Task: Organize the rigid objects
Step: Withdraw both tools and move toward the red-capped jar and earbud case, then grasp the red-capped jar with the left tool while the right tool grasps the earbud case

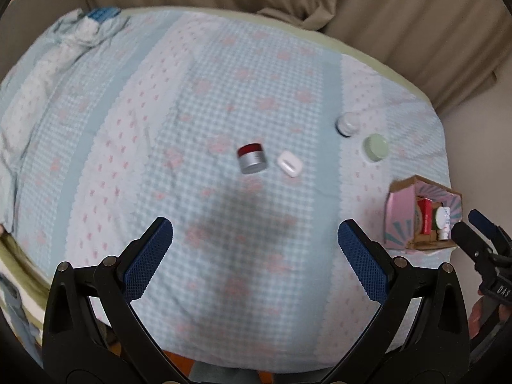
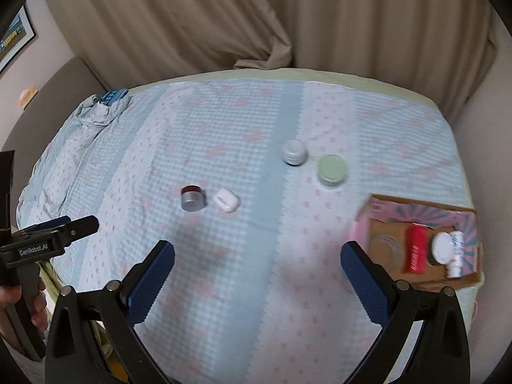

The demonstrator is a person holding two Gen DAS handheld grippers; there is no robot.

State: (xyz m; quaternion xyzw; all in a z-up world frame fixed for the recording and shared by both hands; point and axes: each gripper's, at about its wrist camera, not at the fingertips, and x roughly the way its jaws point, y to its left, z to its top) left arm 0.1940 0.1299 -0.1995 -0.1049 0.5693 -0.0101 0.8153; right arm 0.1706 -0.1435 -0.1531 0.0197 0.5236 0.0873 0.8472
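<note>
Four loose items mid-bed — red-lidded jar [image 1: 252, 159] and white case [image 1: 290, 163] ahead of left gripper [image 1: 252, 257], white jar [image 2: 295, 152] and green jar [image 2: 331, 166] nearer right gripper [image 2: 257, 280]; box [image 2: 384, 206] far right; both grippers spread wide, empty.

Soft, even, dimmish light; faint shadows on the bedspread [image 1: 224, 96] at lower centre; slight blur throughout; fisheye bending, dark corners.

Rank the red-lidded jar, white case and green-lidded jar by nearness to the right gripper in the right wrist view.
1. White case, just left of centre, ahead of the right gripper.
2. Red-lidded jar, beside it, farther left.
3. Green-lidded jar, farther back, right.
</note>
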